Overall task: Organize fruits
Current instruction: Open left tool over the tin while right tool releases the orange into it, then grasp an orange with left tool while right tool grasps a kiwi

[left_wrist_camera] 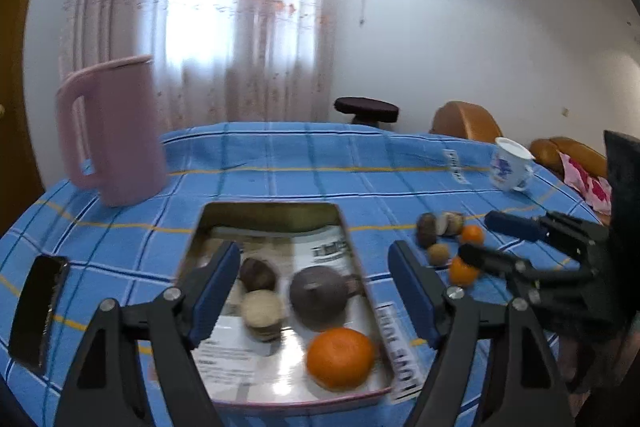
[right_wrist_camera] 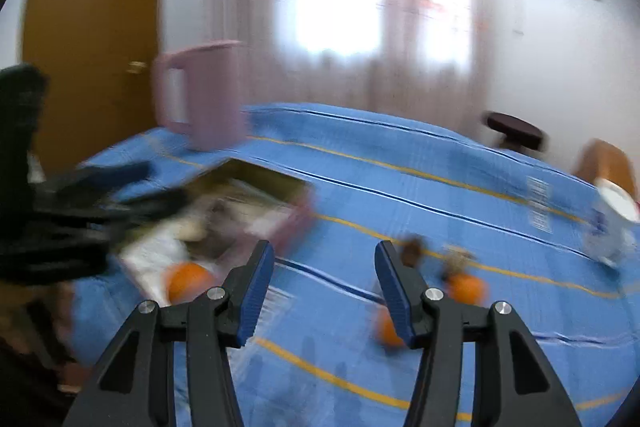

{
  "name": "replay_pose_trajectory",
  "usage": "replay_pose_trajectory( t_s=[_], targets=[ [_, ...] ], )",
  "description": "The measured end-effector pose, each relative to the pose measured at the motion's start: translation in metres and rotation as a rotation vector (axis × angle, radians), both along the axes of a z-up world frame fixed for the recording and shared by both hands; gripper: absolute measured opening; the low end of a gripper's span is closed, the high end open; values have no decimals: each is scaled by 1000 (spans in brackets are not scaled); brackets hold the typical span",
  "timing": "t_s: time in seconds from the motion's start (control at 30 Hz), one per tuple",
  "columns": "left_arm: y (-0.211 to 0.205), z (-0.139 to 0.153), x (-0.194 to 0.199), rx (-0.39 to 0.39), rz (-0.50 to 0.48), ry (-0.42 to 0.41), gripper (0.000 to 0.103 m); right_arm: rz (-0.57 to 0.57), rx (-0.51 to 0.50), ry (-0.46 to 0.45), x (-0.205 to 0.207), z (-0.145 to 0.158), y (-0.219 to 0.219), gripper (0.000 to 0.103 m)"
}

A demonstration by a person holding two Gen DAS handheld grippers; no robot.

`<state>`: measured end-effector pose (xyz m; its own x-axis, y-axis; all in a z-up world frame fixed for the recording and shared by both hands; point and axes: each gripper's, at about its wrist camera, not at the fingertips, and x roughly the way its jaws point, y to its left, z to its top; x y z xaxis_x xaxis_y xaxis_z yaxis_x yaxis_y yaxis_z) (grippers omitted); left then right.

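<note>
A blue checked tablecloth (left_wrist_camera: pixel 280 163) fills both views, though the right wrist view is badly motion-blurred. The metal tray (left_wrist_camera: pixel 362 269) holds one orange (left_wrist_camera: pixel 340 357) and three brownish fruits; two more oranges (left_wrist_camera: pixel 472 234) and several blurred brown fruits lie beside it. Both the left gripper (left_wrist_camera: pixel 316 291) and right gripper (right_wrist_camera: pixel 324 291) are spread apart, gripping nothing.

left claw (left_wrist_camera: pixel 316 291) agape, right claw (right_wrist_camera: pixel 324 291) agape

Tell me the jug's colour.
Pale pink; the jug shows best in the left wrist view.
</note>
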<state>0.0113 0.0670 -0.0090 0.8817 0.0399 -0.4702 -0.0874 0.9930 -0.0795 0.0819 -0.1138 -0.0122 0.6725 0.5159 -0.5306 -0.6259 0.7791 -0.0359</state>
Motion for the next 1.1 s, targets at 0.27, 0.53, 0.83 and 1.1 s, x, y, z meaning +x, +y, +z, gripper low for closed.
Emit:
replay_pose_trajectory(
  t_s=[0.27, 0.53, 0.83, 1.1],
  targets=[
    [-62, -8, 29, 46, -114, 30, 93, -214, -67, 114, 46, -23, -62, 52],
    [-81, -24, 47, 57, -138, 88, 93, -145, -74, 214, 60, -43, -53, 42],
    [-82, -29, 52, 63, -127, 98, 93, -81, -36, 275, 59, -48, -51, 40],
    [-85, -29, 53, 71, -128, 100, 94, -3, -85, 295, 55, -54, -34, 27]
  ],
)
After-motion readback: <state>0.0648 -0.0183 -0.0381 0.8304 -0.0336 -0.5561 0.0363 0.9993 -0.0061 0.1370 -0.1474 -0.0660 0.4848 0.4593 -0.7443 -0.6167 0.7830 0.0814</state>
